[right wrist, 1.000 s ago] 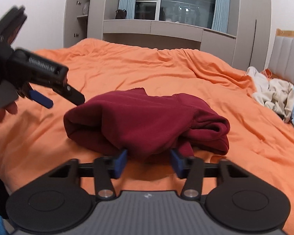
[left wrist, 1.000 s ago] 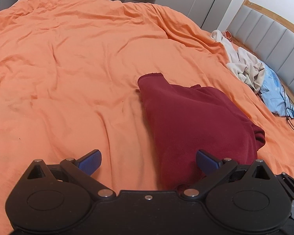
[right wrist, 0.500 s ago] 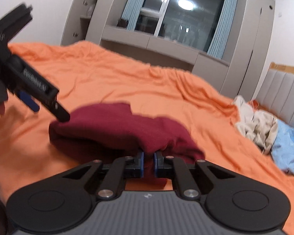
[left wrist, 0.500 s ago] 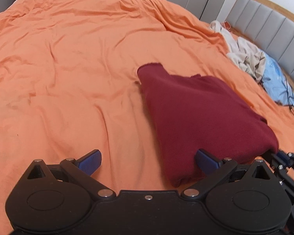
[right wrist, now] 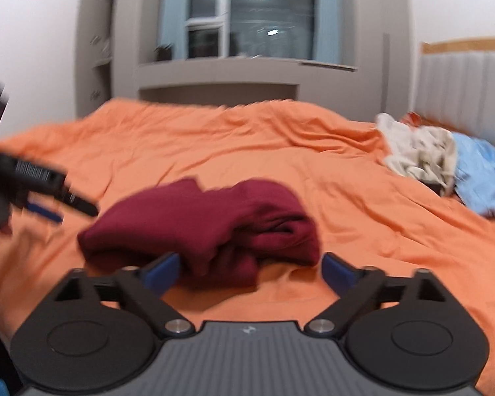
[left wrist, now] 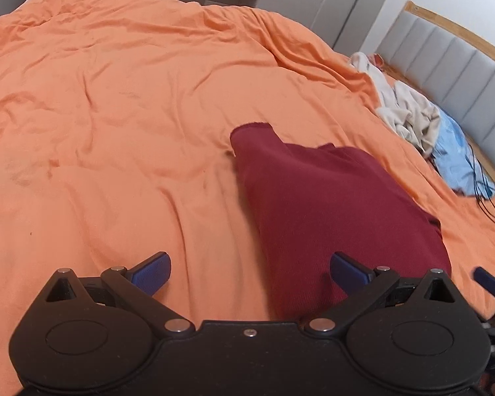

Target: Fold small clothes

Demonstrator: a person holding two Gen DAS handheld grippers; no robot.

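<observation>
A dark red garment point(left wrist: 326, 211) lies folded on the orange bedcover point(left wrist: 122, 105). It also shows in the right wrist view point(right wrist: 208, 227) as a thick folded bundle. My left gripper point(left wrist: 249, 269) is open and empty, close to the garment's near left edge. My right gripper point(right wrist: 249, 269) is open and empty, just in front of the bundle's near edge. The left gripper shows at the left in the right wrist view point(right wrist: 43, 188). One blue finger point(left wrist: 490, 283) of the right gripper shows at the lower right in the left wrist view.
A pile of cream clothes point(left wrist: 409, 112) and a light blue cloth point(left wrist: 458, 161) lie at the right by the grey padded headboard point(left wrist: 458, 59). A black cable point(left wrist: 488, 194) lies beside them. Grey cabinets point(right wrist: 214, 76) and a window stand beyond the bed.
My right gripper was shut on the garment's near edge half a second ago; it has now let go, opened wide and drawn back. The left gripper stayed open and hardly moved.
</observation>
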